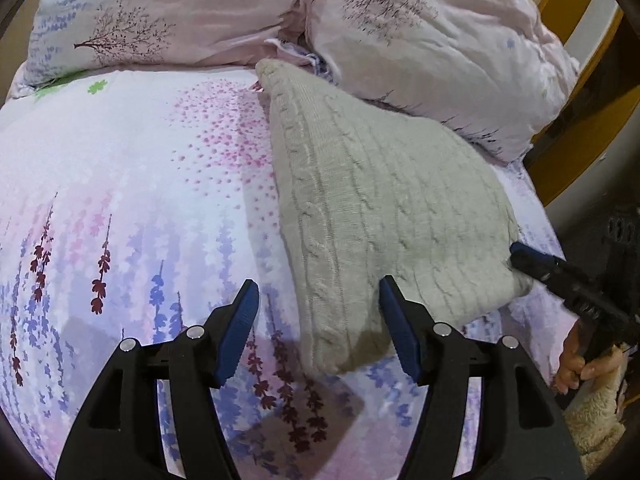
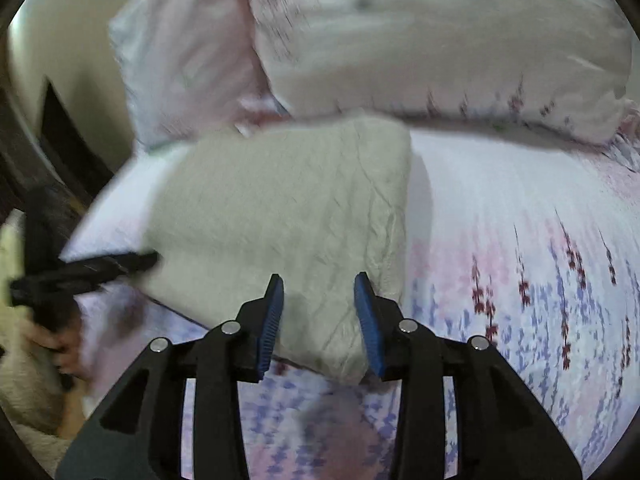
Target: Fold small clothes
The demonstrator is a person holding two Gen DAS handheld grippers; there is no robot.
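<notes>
A grey cable-knit sweater (image 1: 380, 208) lies folded into a thick rectangle on the floral bedsheet (image 1: 120, 184). In the left wrist view my left gripper (image 1: 318, 292) hangs open just above the sweater's near corner, its right finger over the knit and its left finger over the sheet. My right gripper (image 1: 524, 258) comes in from the right, its tip at the sweater's right corner. In the blurred right wrist view the sweater (image 2: 280, 200) lies flat under my right gripper (image 2: 319, 284), whose jaws stand apart with nothing pinched. The left gripper (image 2: 148, 259) reaches the sweater's left edge.
Two floral pillows (image 1: 432, 52) (image 1: 160, 12) lie behind the sweater at the head of the bed. A yellow wooden bed frame (image 1: 576, 4) stands at the far right. A hand (image 1: 580, 364) in a fluffy cream sleeve (image 1: 596, 420) holds the right gripper.
</notes>
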